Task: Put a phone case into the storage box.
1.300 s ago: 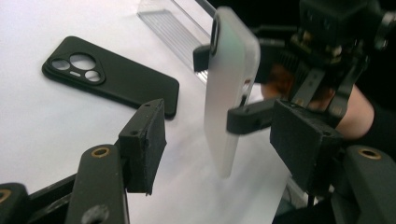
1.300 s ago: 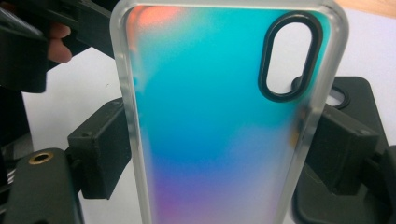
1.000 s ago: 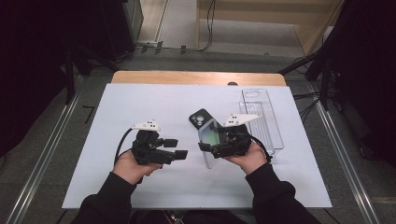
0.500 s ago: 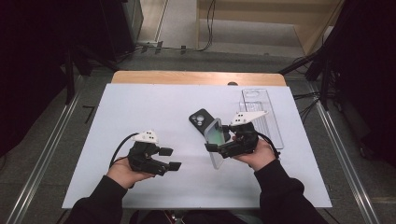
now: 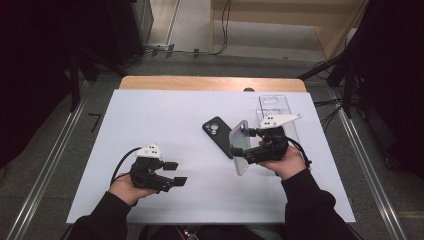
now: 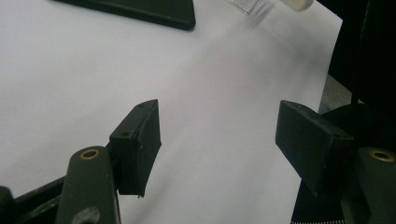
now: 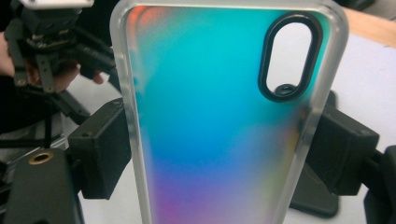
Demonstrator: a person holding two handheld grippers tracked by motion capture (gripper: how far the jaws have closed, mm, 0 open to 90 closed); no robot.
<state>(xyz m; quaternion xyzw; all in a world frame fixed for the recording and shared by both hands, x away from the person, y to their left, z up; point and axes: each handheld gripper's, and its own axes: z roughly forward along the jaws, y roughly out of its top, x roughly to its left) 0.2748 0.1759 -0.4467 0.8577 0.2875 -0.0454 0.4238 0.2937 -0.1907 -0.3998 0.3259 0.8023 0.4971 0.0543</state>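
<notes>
A translucent iridescent phone case [image 5: 239,146] stands on edge above the table, and my right gripper [image 5: 247,152] is shut on its long sides. In the right gripper view the case [image 7: 219,107] runs upward between the two pads, its oval camera cutout at the upper right. A black phone [image 5: 216,133] lies face down on the white table [image 5: 165,120] just left of the case. My left gripper [image 5: 175,173] hovers low near the front left, open and with nothing in it; in the left gripper view its fingertips [image 6: 140,140] stand wide apart over bare white surface.
A clear plastic tray [image 5: 273,106] lies at the back right behind the right hand. The black phone's edge [image 6: 140,11] crosses the top of the left gripper view. The table's wooden far edge [image 5: 210,83] borders a grey floor with cables.
The hands have drawn apart: the left gripper has sunk toward the front left, and the right gripper has lifted the case up and to the right, away from the phone.
</notes>
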